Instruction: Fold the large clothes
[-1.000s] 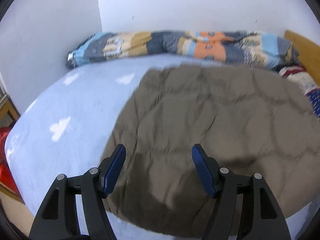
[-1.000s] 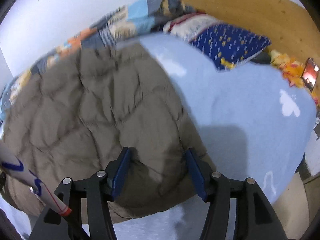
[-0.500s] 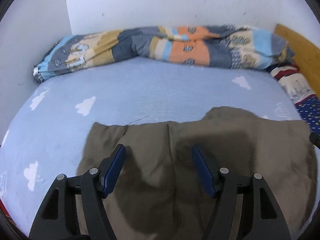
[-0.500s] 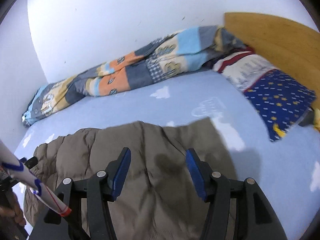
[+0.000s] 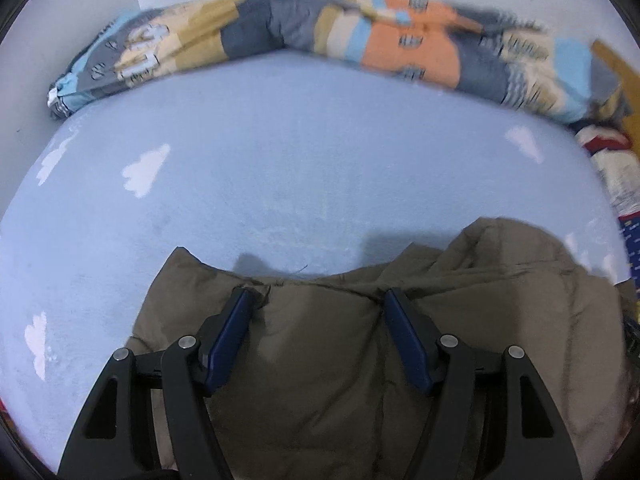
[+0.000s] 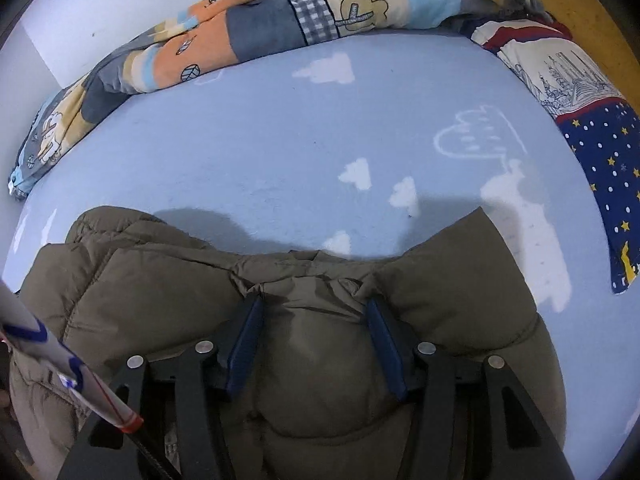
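Your left claw (image 5: 318,300) and right claw (image 6: 312,304) each clamp a bulge of the brown jacket (image 6: 312,360), the right one's jaws just closing tighter; its far edge bunches at both tips.

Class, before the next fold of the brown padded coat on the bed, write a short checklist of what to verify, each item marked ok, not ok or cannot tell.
1. Left gripper has coat fabric between its jaws: ok.
2. Right gripper, jaws just closing, pinches bunched fabric: ok.
3. Blue cloud sheet ahead is bare for laying the fold: ok.
4. Patchwork quilt lies apart from the coat, by the wall: ok.
5. Coat's far edge lies flat: not ok, it is bunched.
6. Sleeves tucked in: cannot tell.
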The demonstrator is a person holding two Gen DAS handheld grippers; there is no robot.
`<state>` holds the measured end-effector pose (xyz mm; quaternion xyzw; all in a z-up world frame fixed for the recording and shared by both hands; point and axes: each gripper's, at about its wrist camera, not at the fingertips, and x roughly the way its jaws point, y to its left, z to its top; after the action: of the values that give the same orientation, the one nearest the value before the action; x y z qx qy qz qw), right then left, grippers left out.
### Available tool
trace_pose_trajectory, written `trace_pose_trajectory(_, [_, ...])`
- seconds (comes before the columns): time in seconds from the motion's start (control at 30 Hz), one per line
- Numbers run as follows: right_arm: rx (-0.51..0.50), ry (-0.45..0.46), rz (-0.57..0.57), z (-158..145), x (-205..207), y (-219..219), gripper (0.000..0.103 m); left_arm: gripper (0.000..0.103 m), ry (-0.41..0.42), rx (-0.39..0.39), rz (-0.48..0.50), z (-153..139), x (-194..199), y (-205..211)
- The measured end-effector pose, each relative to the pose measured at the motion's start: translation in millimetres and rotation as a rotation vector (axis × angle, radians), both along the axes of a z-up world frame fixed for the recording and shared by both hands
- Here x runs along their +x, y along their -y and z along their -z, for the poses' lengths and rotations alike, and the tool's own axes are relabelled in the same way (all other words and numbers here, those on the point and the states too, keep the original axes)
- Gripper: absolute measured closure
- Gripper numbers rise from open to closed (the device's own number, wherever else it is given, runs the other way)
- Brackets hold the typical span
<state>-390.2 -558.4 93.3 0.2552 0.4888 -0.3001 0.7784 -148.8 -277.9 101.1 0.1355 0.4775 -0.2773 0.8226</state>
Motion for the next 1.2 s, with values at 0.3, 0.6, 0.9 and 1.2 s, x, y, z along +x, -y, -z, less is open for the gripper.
trace_pose_trajectory(0.3, [-0.165, 0.158, 0.036, -80, -99, -61, 0.044, 0.035, 0.095, -0.135, 0.052, -47, -65, -94])
trace_pose_trajectory(0.6, [-0.164, 0.029, 0.067, -45, -155, -91, 0.043, 0.035, 0.035, -0.051, 0.004, 1, -76, -116])
trace_pose_trajectory(0.9, [-0.208, 0.037, 0.11, -45, -152, -89, 0.037, 0.032, 0.091, -0.107, -0.018, -13, -93, -130])
trace_pose_trajectory(1.2, [-0.243, 0.143, -0.068, -56, -132, -176, 0.037, 0.032, 0.133, -0.076, 0.028, 1, -154, -136])
